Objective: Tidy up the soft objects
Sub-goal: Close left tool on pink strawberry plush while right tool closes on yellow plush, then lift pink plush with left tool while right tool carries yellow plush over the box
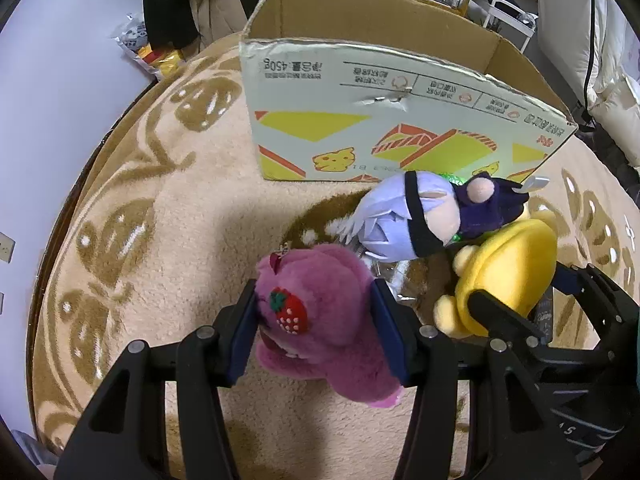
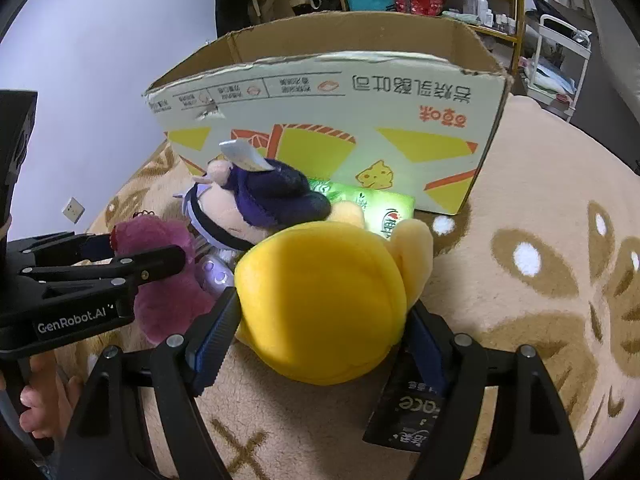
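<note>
A pink plush bear with a strawberry patch (image 1: pixel 320 320) sits between the pads of my left gripper (image 1: pixel 316 320), which is shut on it; it also shows in the right wrist view (image 2: pixel 160 276). A yellow plush (image 2: pixel 324 300) sits between the pads of my right gripper (image 2: pixel 324 332), which is shut on it; it also shows in the left wrist view (image 1: pixel 508 268). A doll with lilac hair and a dark purple outfit (image 1: pixel 420 216) lies on the carpet between them and the open cardboard box (image 1: pixel 400 120), seen also in the right wrist view (image 2: pixel 256 200).
The beige patterned carpet (image 1: pixel 160 220) covers the floor. A green packet (image 2: pixel 384 208) lies against the box (image 2: pixel 340 120). A black packet (image 2: pixel 404 412) lies under my right gripper. A small lilac item (image 2: pixel 214 272) lies between the plushes. Shelves and bags stand behind the box.
</note>
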Demonstrator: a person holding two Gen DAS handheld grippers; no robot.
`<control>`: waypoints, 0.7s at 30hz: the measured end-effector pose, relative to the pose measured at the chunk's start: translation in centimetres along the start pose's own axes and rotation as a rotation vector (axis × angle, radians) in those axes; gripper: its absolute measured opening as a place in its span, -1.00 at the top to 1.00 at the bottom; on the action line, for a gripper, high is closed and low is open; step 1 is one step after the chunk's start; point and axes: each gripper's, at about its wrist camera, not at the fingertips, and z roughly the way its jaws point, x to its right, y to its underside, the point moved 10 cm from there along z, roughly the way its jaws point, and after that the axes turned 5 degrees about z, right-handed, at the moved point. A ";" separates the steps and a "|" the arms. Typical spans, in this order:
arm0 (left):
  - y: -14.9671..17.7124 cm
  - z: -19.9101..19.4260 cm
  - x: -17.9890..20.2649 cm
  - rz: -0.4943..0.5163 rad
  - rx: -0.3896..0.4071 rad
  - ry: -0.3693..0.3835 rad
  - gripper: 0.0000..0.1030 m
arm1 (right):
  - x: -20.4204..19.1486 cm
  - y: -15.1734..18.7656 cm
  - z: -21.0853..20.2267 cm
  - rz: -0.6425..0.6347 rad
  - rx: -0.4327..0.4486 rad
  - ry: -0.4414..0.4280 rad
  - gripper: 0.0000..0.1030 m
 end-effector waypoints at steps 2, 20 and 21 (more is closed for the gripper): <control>0.0 -0.2 -0.2 -0.006 0.008 -0.004 -0.02 | 0.3 -0.1 -0.4 0.007 0.010 0.000 -0.61; -1.1 -2.8 -0.7 -0.008 0.130 -0.010 0.20 | 0.7 -1.4 -3.1 0.031 0.099 0.013 -0.60; -1.2 -3.4 -0.9 -0.011 0.153 -0.026 0.20 | 0.7 -1.6 -3.4 0.033 0.109 0.016 -0.60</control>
